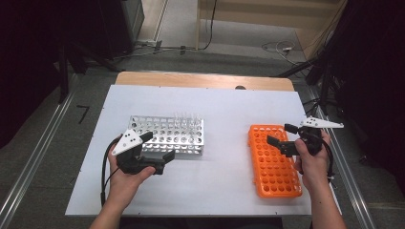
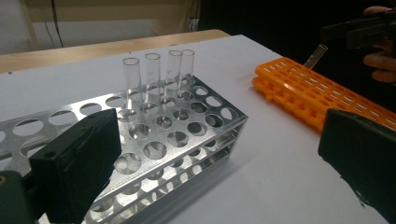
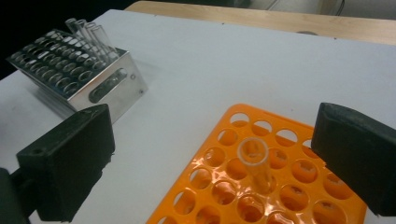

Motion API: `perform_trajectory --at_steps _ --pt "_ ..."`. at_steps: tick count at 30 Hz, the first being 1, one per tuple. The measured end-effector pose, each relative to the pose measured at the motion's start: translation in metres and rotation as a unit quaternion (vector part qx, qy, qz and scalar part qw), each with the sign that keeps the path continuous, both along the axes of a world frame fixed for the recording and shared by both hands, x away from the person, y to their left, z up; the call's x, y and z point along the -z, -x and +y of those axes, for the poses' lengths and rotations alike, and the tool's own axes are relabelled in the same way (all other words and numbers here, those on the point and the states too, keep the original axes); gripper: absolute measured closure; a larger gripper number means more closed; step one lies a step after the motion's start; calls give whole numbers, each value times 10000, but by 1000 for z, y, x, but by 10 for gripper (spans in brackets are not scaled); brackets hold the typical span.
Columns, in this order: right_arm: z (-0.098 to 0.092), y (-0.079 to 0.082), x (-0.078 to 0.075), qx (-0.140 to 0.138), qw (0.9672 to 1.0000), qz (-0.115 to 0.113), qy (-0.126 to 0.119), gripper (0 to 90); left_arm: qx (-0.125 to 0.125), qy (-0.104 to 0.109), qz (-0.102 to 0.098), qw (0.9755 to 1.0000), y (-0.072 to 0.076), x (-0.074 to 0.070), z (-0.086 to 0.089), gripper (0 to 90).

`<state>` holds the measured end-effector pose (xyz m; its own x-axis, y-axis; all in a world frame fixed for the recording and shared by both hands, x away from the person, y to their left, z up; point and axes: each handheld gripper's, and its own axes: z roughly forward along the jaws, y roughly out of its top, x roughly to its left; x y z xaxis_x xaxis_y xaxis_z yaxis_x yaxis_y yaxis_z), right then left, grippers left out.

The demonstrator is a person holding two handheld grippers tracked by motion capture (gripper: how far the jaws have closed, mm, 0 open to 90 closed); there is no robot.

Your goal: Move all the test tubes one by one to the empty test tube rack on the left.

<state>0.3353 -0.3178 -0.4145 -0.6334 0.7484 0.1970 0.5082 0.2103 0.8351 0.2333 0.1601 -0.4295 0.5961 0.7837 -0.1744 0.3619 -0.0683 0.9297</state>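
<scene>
A clear glass test tube (image 3: 256, 161) stands in a hole near the far end of the orange rack (image 1: 274, 162), leaning a little, with its open mouth up between the wide-spread jaws of the right gripper (image 3: 224, 163), which touch nothing. Four more tubes (image 2: 159, 74) stand upright in a row at the far right corner of the metal rack (image 2: 154, 144) on the left half of the white table (image 1: 224, 109). These tubes look thin-walled, light, smooth and rigid, so I judge them brittle and slippery: a hard pinch could crack one, a weak one could let it slide. The best hold seems to be across the upper part just under the rim, squarely from both sides, with a straight lift along the hole's axis so the glass does not bind. In the high view the right gripper (image 1: 282, 138) hovers over the far end of the orange rack, pointing left, hand behind it. The left gripper (image 1: 160, 160) sits low at the near edge of the metal rack, pointing right, jaws also wide apart and empty.
</scene>
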Motion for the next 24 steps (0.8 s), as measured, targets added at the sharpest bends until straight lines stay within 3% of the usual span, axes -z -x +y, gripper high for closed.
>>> perform_trajectory --at_steps 5,10,14,17,24 --pt "-7 -9 14 138 9997 186 -20 64 63 -42 24 10000 2 4 -2 0" --pt "-4 -9 32 318 9980 372 403 234 127 -65 52 9999 3 6 -4 0" --pt "-1 -12 41 465 9957 559 567 409 153 -86 61 9998 2 8 -5 0" --pt "0 -12 41 525 9951 512 660 520 144 -61 65 9999 2 8 -4 0" --pt "3 -13 42 705 9923 521 875 635 129 -57 83 9999 2 8 -3 0"
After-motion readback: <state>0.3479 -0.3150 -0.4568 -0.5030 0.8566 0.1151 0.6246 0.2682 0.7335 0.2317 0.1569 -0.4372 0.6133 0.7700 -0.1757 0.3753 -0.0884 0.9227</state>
